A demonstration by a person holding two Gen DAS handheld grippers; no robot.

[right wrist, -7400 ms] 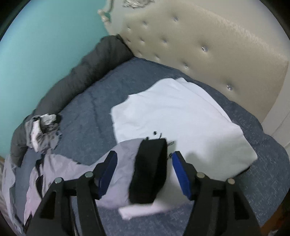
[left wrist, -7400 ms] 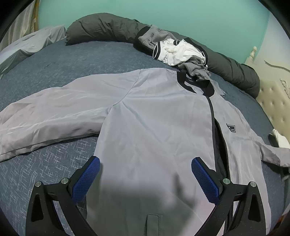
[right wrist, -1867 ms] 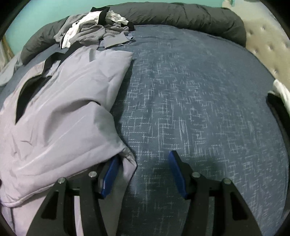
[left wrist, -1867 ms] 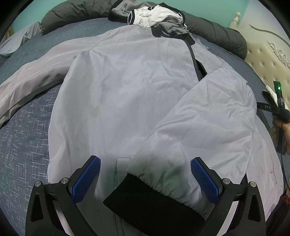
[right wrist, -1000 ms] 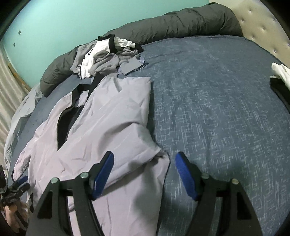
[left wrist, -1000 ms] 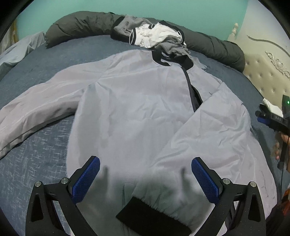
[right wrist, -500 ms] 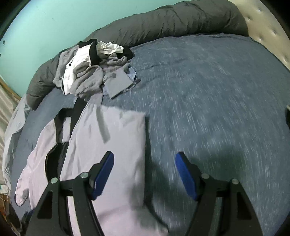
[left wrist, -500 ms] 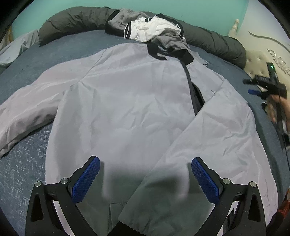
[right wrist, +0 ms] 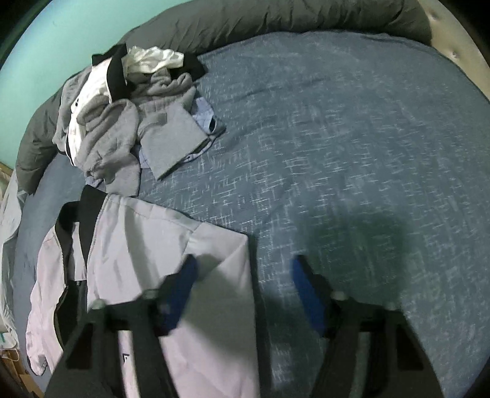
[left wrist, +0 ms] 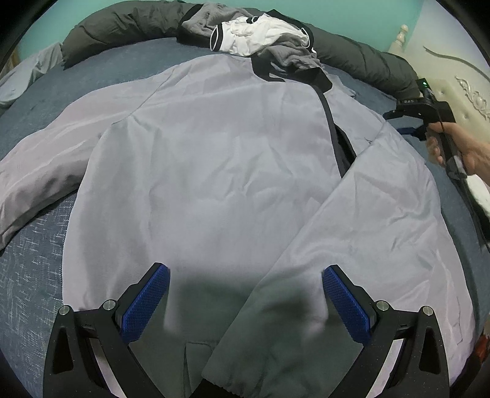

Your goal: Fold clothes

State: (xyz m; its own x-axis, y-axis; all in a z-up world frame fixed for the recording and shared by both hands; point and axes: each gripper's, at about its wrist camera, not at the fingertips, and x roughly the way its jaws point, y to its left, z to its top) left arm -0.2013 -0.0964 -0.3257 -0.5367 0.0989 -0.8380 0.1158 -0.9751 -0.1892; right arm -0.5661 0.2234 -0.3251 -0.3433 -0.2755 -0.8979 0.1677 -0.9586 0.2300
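Observation:
A light grey jacket with black collar and zip lies spread on the blue bed. Its right sleeve is folded diagonally across the front, black cuff at the bottom edge. Its left sleeve lies stretched out to the left. My left gripper is open and empty just above the jacket's hem. My right gripper is open and empty over the jacket's folded shoulder corner; it also shows in the left wrist view, held in a hand.
A heap of unfolded grey, white and black clothes lies above the collar. A long dark bolster runs along the far edge under the teal wall. A tufted cream headboard stands at the right. Bare blue bedspread lies right of the jacket.
My right gripper has let go of the sleeve and moved up along the jacket's edge to the shoulder corner. My left gripper has edged closer over the hem. The jacket lies still.

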